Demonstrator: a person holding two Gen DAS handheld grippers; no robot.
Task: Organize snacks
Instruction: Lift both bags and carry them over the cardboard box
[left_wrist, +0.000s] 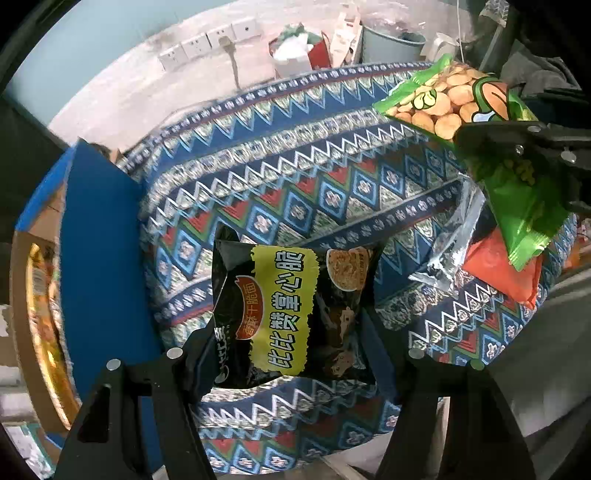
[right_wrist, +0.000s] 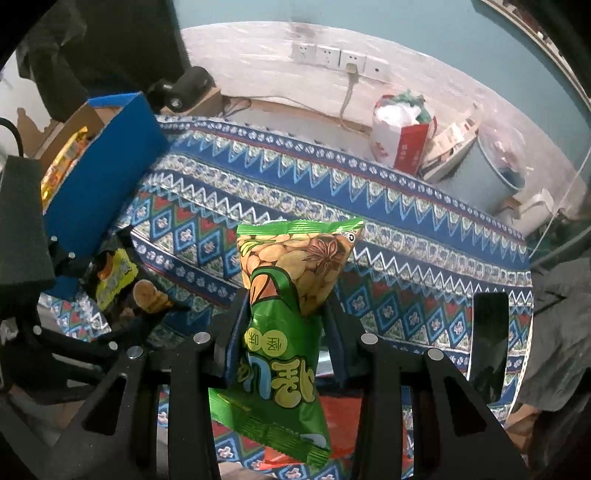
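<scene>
A black snack packet (left_wrist: 280, 295) with a yellow label hangs above the patterned tablecloth (left_wrist: 295, 166), and my left gripper (left_wrist: 291, 332) is shut on its sides. In the right wrist view that same packet (right_wrist: 114, 277) shows at the left edge. My right gripper (right_wrist: 286, 306) is shut on the waist of a green bean packet (right_wrist: 295, 258), held upright over the cloth (right_wrist: 406, 258). From the left wrist view the green packet (left_wrist: 443, 99) appears at the upper right. A blue box (left_wrist: 99, 240) with yellow packets inside stands at the table's left end (right_wrist: 107, 166).
A red packet (left_wrist: 498, 269) and a silver packet (left_wrist: 450, 251) lie on the cloth under the right gripper. A dark flat slab (right_wrist: 487, 332) stands near the table's right edge. Beyond the table, a white-and-red bag (right_wrist: 402, 129) and a grey bucket (right_wrist: 491, 173) sit on the floor.
</scene>
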